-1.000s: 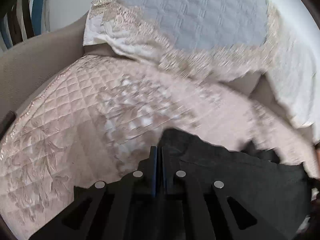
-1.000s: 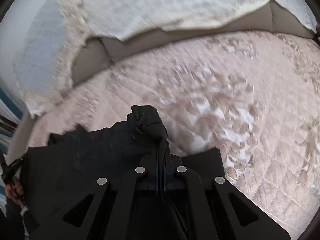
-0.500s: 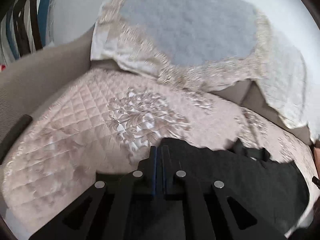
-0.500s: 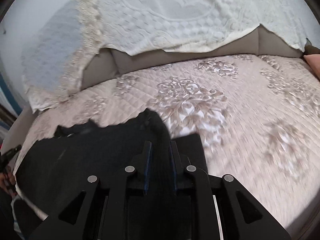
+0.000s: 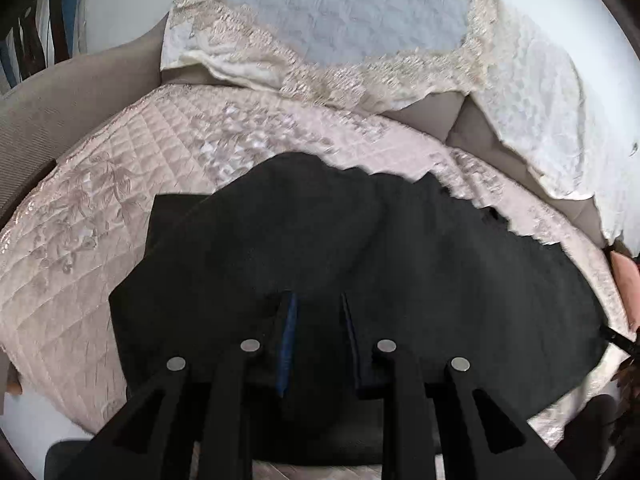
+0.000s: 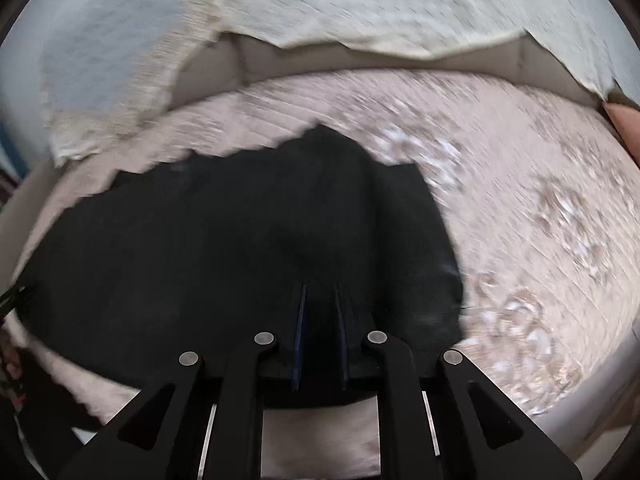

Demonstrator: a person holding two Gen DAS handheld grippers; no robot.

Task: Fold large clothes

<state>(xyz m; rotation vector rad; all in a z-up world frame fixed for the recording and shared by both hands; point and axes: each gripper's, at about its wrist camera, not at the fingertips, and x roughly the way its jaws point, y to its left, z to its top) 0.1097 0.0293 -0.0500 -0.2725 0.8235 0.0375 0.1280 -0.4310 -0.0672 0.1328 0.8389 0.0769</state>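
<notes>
We had a busy backdrop: a cream lace-edged throw [image 5: 400, 32] draped over the sofa's backrest, its scalloped hem hanging down towards the seat, and the taupe sofa upholstery [image 5: 72, 92] showing at the left arm and in the gaps under that hem. The seat itself was covered by a pink quilted cover [image 5: 80, 240] with shiny floral stitching. At the far right edge of the left wrist view a sliver of something salmon-coloured [image 5: 624, 280] peeked in; we could not tell what it was. Nothing stood between us and the work.

The black garment [image 5: 360, 240] lay spread flat on the pink cover, its far edge jagged against the quilting. In the right wrist view, much blurred, the same dark cloth [image 6: 200, 248] filled the left and middle of the seat, with bare quilting to its right.

Our left gripper [image 5: 318, 300] hovered over the near part of the garment, its jaws having just been opening; they stood parted, with a clear gap and no cloth caught between the blue-edged pads. Our right gripper [image 6: 320, 292] hung over the garment's near right portion, its jaws having just been closing a little, yet they too stood apart, with only flat fabric seen beyond them and nothing pinched.
</notes>
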